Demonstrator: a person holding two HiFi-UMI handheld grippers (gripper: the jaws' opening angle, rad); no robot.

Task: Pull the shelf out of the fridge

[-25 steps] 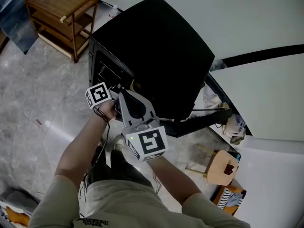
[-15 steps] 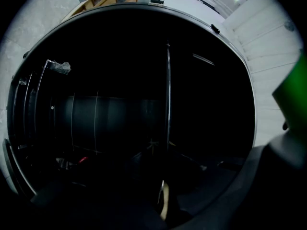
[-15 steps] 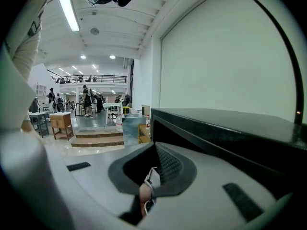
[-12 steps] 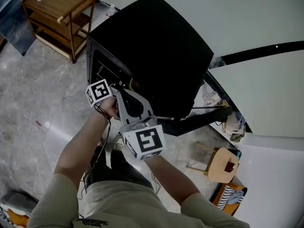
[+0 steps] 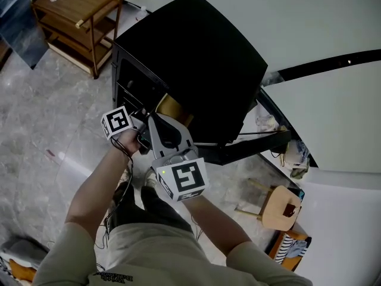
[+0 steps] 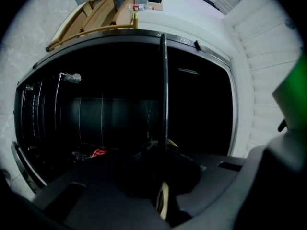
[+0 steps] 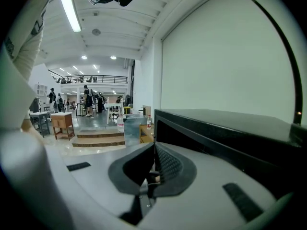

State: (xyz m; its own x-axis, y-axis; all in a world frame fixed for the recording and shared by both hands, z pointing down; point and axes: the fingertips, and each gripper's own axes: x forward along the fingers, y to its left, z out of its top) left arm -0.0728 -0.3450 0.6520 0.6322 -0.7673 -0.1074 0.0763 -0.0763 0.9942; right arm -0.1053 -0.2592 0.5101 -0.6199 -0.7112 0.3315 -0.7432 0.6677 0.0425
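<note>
Black fridge (image 5: 196, 64) stands open in front of you, and its tan shelf (image 5: 174, 108) now sticks further out of the opening than half a second ago, when only a small sliver of it showed at the front edge. Your left gripper (image 6: 162, 151) has its jaws closed on the shelf's front edge. In the left gripper view the shelf runs edge-on as a thin line from the dark interior straight down into the jaws, with a pale strip pinched between them. In the head view that gripper's marker cube (image 5: 117, 123) has drawn back from the fridge, toward you and to the left. Your right gripper (image 7: 154, 150) sits just beside the left one at the fridge's front, much where it was. Its jaws are pressed together with nothing between them, pointing along the fridge's top toward the room
</note>
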